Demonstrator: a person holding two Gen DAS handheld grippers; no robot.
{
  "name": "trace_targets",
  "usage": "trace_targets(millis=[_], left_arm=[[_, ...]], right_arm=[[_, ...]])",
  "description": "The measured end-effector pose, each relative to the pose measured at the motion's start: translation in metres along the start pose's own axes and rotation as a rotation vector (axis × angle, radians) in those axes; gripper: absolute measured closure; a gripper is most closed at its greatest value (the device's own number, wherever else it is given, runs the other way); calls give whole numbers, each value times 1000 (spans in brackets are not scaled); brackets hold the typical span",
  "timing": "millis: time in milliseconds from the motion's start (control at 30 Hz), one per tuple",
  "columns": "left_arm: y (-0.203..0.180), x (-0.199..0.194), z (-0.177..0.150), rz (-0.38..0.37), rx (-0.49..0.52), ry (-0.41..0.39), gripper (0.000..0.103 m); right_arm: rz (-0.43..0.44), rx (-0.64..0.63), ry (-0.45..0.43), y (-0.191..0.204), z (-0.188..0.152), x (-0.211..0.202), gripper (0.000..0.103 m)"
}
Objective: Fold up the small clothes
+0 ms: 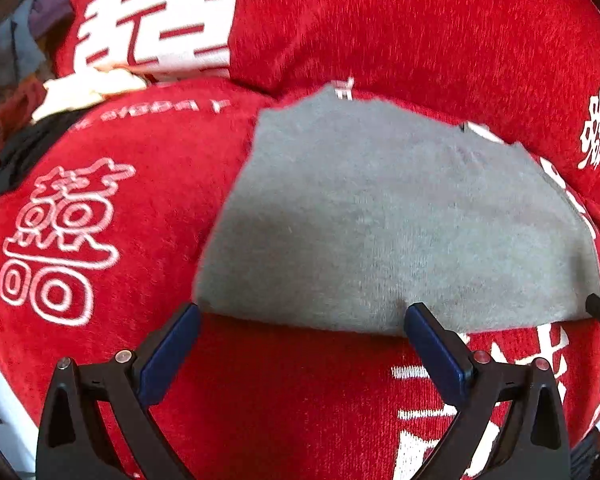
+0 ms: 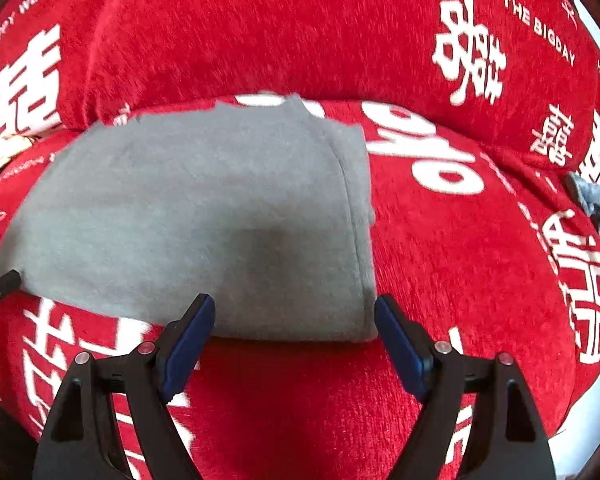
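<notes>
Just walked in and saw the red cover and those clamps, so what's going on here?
A person with a gripper in each hand is folding a grey garment on a red cover printed with white characters. The garment lies flat and looks already folded. Both grippers are open and hold nothing: the left gripper sits at the garment's near edge, the right gripper at its near right corner. More clothes are piled off to the left, and a small grey piece lies to the right.
</notes>
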State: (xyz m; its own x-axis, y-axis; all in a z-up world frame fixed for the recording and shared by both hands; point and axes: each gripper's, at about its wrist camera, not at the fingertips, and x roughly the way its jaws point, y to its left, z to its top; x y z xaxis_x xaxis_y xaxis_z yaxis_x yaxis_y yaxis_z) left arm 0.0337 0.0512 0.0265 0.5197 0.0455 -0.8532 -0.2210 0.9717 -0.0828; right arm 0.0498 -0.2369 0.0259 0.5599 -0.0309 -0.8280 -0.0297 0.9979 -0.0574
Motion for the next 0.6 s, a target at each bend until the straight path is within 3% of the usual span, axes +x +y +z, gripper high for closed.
trace_targets(millis=[167,367,533,600], left_arm=[[-5,-1,18,-9,-10,-26,1],[-33,15,53,-3,24,-34,1],[-50,59,89,-23,30,76,1],[-54,78,98,3,40,121,1]], right_arm=[[26,23,-6,17,21,0,19],[52,42,42,39,51,35,19],[47,100,133,40,78,79,14],[24,98,120,40,89,86,10]])
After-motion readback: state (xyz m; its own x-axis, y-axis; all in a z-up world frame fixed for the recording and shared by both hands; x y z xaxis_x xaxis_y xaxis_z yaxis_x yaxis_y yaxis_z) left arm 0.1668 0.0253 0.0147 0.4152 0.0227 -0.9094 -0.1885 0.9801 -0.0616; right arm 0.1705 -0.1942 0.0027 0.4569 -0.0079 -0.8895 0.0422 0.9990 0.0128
